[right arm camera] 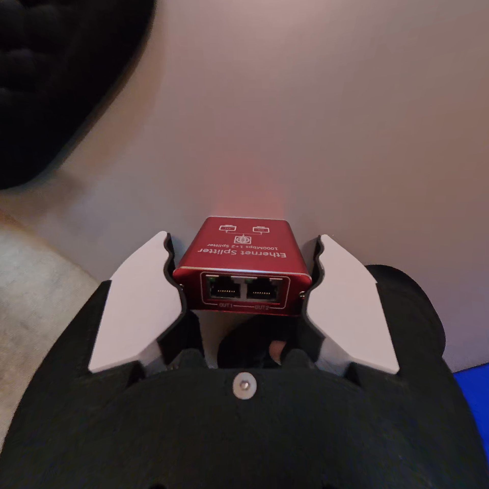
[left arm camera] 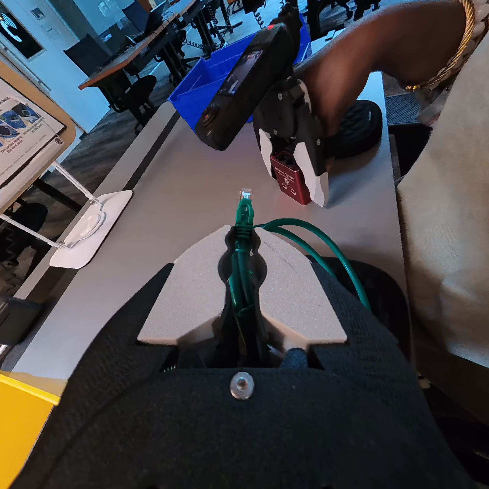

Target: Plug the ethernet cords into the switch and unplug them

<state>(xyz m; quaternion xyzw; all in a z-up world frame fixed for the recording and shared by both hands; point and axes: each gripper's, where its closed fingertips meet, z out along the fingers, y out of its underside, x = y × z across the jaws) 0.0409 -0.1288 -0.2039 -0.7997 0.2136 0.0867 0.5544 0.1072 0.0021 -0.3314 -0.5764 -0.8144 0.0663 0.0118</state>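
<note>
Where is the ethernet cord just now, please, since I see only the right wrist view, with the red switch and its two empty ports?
Observer: The left tongs are shut on the green cord, and its clear plug sticks out past their tips.
Operator: Is that plug near the switch?
Observer: It is apart from the red switch, to its left in the left wrist view, with nothing inserted.
Operator: Does the plug face my ports?
Observer: No. The ports face up into the right tongs, and the switch's other end points down at the table.
</note>
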